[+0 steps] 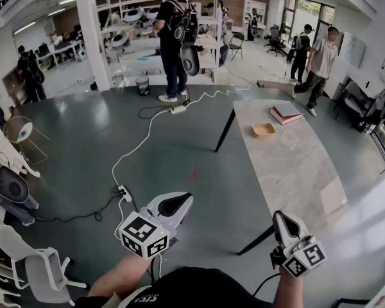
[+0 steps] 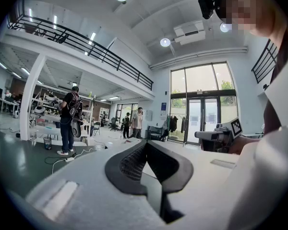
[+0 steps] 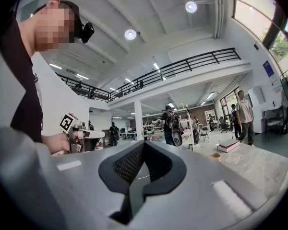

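Table (image 1: 289, 165): long, pale stone-look top on black legs. It runs from just ahead of the right gripper away toward the far right of the room. Near end bare. Dark grey floor (image 1: 179, 153) to its left, with a white cable (image 1: 138, 143) trailing across it.

Left gripper (image 1: 178, 203): held low and close to the body, over the floor, left of the near corner of the table and well apart from it. In the left gripper view the jaws are together, tips meeting above a hollow rimmed in black pad. Only the room shows through the hollow. Empty.

Right gripper (image 1: 280, 218): also low, near the table's near end, not touching it. In the right gripper view the jaws are closed on each other with nothing between them. Empty.

Books (image 1: 285, 113): small flat stack at the far end of the table.

Dish (image 1: 264, 130): small, tan, shallow, near the books on their near side.

Judgement: the step in hand is plain carrying. Both tools are empty and point across the room, neither lined up on anything. A grasp of the dish or the books would call for parting the jaws first, then carrying a gripper along the table, since both things lie well apart from either tool. The dish would want a pinch on its wall, the books an exposed edge
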The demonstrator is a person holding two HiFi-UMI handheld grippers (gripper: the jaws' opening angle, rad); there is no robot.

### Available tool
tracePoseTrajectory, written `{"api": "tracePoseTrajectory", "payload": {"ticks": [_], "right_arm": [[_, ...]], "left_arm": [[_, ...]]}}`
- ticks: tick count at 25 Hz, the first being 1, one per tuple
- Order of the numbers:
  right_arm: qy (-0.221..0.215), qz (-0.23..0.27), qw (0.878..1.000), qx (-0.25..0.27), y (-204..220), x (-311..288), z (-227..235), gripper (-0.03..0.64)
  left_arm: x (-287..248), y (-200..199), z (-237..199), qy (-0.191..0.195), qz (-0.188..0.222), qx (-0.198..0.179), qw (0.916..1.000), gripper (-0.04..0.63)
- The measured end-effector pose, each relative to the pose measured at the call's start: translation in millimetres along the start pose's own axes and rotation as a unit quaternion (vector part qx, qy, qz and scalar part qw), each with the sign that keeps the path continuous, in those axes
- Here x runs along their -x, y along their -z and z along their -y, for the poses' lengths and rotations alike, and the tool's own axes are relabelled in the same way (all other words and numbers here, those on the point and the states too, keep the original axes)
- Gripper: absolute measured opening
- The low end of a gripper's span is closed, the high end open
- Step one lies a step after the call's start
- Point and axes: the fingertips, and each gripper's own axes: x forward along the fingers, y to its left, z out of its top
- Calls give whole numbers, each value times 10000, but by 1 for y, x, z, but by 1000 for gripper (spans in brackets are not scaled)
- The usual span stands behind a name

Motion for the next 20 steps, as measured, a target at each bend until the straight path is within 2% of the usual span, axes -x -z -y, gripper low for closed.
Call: {"api": "tracePoseTrajectory", "payload": {"ticks": [11, 20], "right_arm": [[204, -31, 9993, -301, 29, -10, -18, 2], [292, -125, 9984, -469, 32, -21, 5, 2]], "left_arm": [[27, 26, -31, -25, -117, 145, 9998, 3], [-13, 39, -31, 306, -278, 294, 9987, 4]]}}
